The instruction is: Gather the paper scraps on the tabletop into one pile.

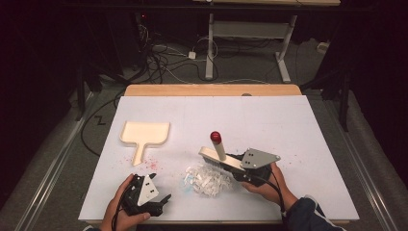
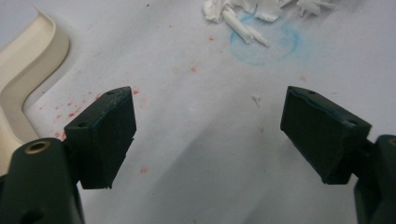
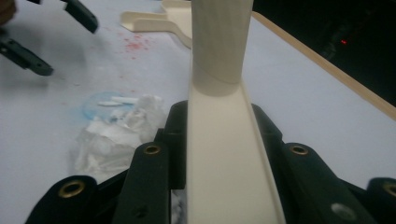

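A cream brush (image 1: pixel 222 158) with a red-tipped handle (image 1: pixel 215 136) stands tilted at the table's middle front. My right gripper (image 1: pixel 236 167) is shut on its base; in the right gripper view the brush (image 3: pixel 224 140) runs up between the jaws. A pile of white paper shreds (image 1: pixel 209 179) lies just left of the brush, over a blue circle mark (image 2: pixel 271 44). A cream dustpan (image 1: pixel 144 133) lies flat at the left, handle toward me. My left gripper (image 1: pixel 162 202) hovers open near the front edge, jaws wide apart (image 2: pixel 210 135) over bare table, with the dustpan (image 2: pixel 28 65) to its left.
The white table cover (image 1: pixel 269 120) has red specks (image 1: pixel 151 161) near the dustpan handle. A wooden table edge (image 1: pixel 211 90) runs along the back. Cables and desk legs (image 1: pixel 210 48) occupy the dark floor beyond.
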